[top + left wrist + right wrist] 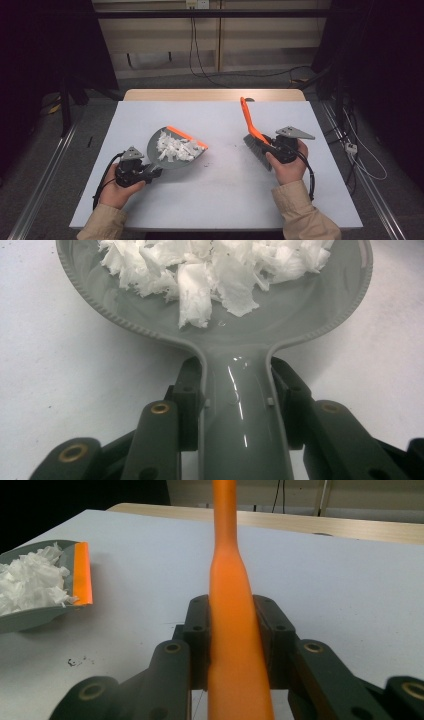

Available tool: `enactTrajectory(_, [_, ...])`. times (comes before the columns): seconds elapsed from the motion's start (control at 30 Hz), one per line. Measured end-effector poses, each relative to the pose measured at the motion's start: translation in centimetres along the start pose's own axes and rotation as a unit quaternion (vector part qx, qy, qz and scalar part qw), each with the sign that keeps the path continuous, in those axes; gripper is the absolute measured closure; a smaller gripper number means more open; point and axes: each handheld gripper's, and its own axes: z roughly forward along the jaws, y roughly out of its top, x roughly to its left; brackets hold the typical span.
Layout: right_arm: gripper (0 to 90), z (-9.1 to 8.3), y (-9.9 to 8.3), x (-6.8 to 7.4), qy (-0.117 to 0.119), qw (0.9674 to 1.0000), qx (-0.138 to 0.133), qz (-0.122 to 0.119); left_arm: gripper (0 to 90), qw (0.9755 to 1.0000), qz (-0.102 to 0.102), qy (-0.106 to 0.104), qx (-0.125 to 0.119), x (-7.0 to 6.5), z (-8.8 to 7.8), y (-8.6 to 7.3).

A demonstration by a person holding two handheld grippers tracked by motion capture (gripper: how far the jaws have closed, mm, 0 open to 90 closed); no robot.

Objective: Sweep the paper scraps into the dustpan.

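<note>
Sleeved forearms come in at the near edge of the counter, each hand carrying a gripper. On the person's left, the left gripper is clenched on the grey handle of the dustpan, its jaws pressing both sides of the stem in the left gripper view, and the pan's bowl lies just ahead of them, resting on the counter with its orange lip pointing away to the right. Torn white paper scraps are heaped inside the bowl. On the other side, well apart from the pan, the right gripper is clamped on the orange handle of the brush, whose grey bristles sit by the hand. Sweeping looks finished, since only a few dark specks remain between the two tools. Next the pan probably has to be lifted level and carried off to be emptied without spilling the loose heap.
</note>
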Motion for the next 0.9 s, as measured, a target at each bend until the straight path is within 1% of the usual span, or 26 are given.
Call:
enactTrajectory(0.07, [71.6, -0.2, 0.0, -0.1, -0.004, 1.0000, -0.002, 0.000, 63.1, 1.0000, -0.003, 0.002, -0.002, 0.1, 0.0, 0.0])
enactTrajectory(0.13, [71.6, -0.5, 0.0, -0.3, -0.005, 1.0000, -0.003, 0.000, 63.1, 0.9999, -0.006, 0.012, -0.004, 0.1, 0.0, -0.1])
enactTrajectory(0.17, [71.6, -0.6, -0.1, -0.3, -0.007, 1.0000, -0.004, -0.001, 63.1, 0.9999, -0.008, 0.007, -0.004, 0.2, -0.1, 0.0])
enactTrajectory(0.3, [71.6, -0.9, -0.3, -0.9, -0.009, 0.9999, -0.006, 0.006, 63.1, 0.9999, -0.011, 0.009, -0.003, 0.4, -0.1, -0.1])
enactTrajectory(0.47, [71.6, -1.4, -0.5, -1.6, -0.021, 0.9997, -0.008, 0.011, 63.1, 0.9998, -0.015, 0.011, -0.001, 0.4, 0.1, -0.1])
enactTrajectory(0.57, [71.6, -1.7, -0.5, -2.0, -0.026, 0.9995, -0.009, 0.014, 63.0, 0.9997, -0.020, 0.012, 0.000, 0.5, 0.1, -0.1])
enactTrajectory(0.67, [71.6, -1.8, -0.6, -2.2, -0.030, 0.9994, -0.010, 0.014, 63.0, 0.9997, -0.023, 0.013, 0.001, 0.6, 0.2, -0.1])
enactTrajectory(0.7, [71.6, -1.8, -0.6, -2.3, -0.033, 0.9993, -0.010, 0.014, 63.0, 0.9997, -0.020, 0.017, 0.002, 0.7, 0.1, 0.0])
enactTrajectory(0.73, [71.6, -1.8, -0.7, -2.4, -0.035, 0.9993, -0.009, 0.013, 63.1, 0.9996, -0.023, 0.017, 0.001, 0.7, 0.2, 0.0])
enactTrajectory(0.8, [71.6, -1.8, -0.7, -2.4, -0.041, 0.9992, -0.006, 0.005, 63.1, 0.9995, -0.024, 0.018, 0.000, 0.8, 0.3, 0.0])
enactTrajectory(0.9, [71.6, -1.7, -0.8, -2.6, -0.042, 0.9991, -0.005, 0.008, 63.0, 0.9994, -0.030, 0.018, 0.001, 0.9, 0.3, 0.1])
